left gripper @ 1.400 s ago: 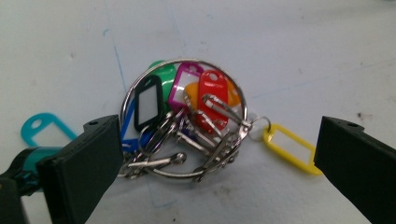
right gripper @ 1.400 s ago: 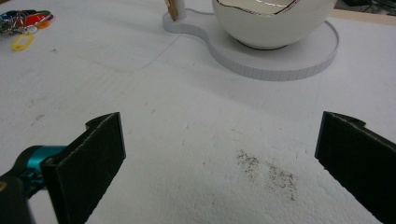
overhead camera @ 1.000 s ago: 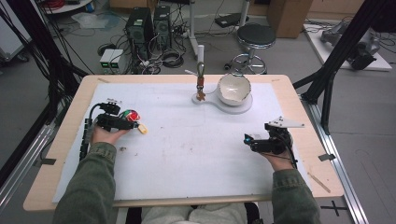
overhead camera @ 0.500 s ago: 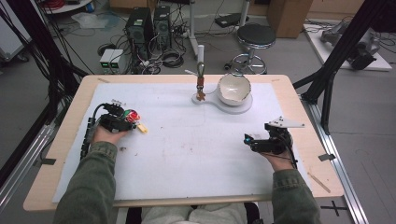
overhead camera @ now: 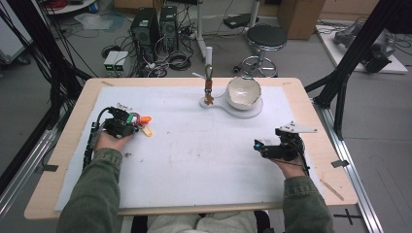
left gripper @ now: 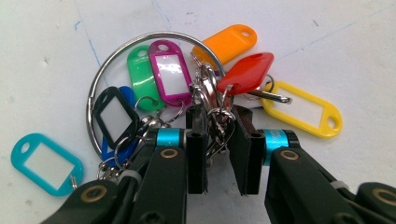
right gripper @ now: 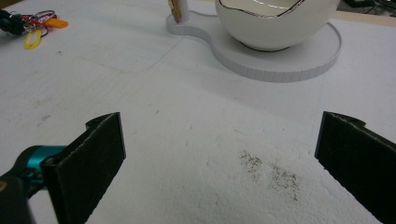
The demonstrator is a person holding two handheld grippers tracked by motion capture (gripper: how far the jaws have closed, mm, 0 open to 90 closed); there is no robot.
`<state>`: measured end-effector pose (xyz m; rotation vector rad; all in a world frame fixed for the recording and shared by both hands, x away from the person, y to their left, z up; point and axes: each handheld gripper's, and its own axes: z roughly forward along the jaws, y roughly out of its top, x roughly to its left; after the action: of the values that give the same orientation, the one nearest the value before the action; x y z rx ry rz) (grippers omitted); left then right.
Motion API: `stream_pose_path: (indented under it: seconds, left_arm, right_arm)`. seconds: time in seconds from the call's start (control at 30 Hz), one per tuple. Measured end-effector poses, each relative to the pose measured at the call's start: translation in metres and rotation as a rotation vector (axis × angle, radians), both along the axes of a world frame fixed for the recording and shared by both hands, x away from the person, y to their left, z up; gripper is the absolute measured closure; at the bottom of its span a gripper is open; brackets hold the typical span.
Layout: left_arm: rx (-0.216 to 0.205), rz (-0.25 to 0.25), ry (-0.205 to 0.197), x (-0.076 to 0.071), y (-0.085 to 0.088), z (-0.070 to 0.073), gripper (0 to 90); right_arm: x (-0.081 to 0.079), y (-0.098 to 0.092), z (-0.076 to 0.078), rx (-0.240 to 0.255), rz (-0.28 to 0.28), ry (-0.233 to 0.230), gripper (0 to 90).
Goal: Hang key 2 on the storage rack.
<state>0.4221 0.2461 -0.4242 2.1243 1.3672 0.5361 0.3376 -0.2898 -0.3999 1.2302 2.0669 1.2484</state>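
Left claw [left gripper: 217,140] newly shut on key-tag bunch [left gripper: 205,93]

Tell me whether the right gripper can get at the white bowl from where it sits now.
Probably yes. The right gripper is open and holds nothing, and the bare white mat runs clear up to the white bowl on its round base. The left gripper, shut on the key tags, sits well aside.

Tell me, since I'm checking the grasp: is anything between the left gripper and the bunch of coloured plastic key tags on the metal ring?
Nothing visible is. The left gripper has just been closing, and its jaws now pinch the small metal clips at the middle of the bunch of coloured plastic key tags lying on the white table mat.
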Motion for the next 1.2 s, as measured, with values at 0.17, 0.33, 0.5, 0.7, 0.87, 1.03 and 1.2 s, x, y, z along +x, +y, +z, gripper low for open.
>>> stream_pose_path:
  seconds: [0.17,0.33,0.5,0.7,0.87,1.03,1.2]
  left_arm:
    - [-0.008,0.002,0.001,-0.001,0.001,0.002,77.4]
    - [-0.033,0.005,-0.008,-0.003,0.003,0.007,77.6]
    - [-0.032,-0.003,-0.027,-0.005,0.005,0.020,78.1]
    - [-0.056,0.013,-0.042,-0.008,0.011,0.034,78.2]
    - [-0.073,0.030,-0.050,-0.010,0.016,0.038,78.3]
    - [-0.058,0.029,-0.054,-0.009,0.017,0.050,78.4]
    - [-0.064,0.026,-0.067,-0.008,0.017,0.067,78.5]
  right_arm:
    - [-0.001,-0.001,0.000,0.003,-0.004,0.000,0.7]
    - [-0.002,-0.001,0.001,0.005,-0.006,0.001,0.7]
    - [-0.002,-0.002,0.001,0.006,-0.006,-0.002,0.7]
    - [-0.002,-0.002,0.001,0.007,-0.009,-0.004,0.7]
    - [-0.002,-0.002,0.002,0.009,-0.008,-0.006,0.7]
    - [-0.002,-0.002,0.002,0.012,-0.012,-0.004,0.7]
    - [-0.002,-0.002,0.002,0.011,-0.014,-0.004,0.7]
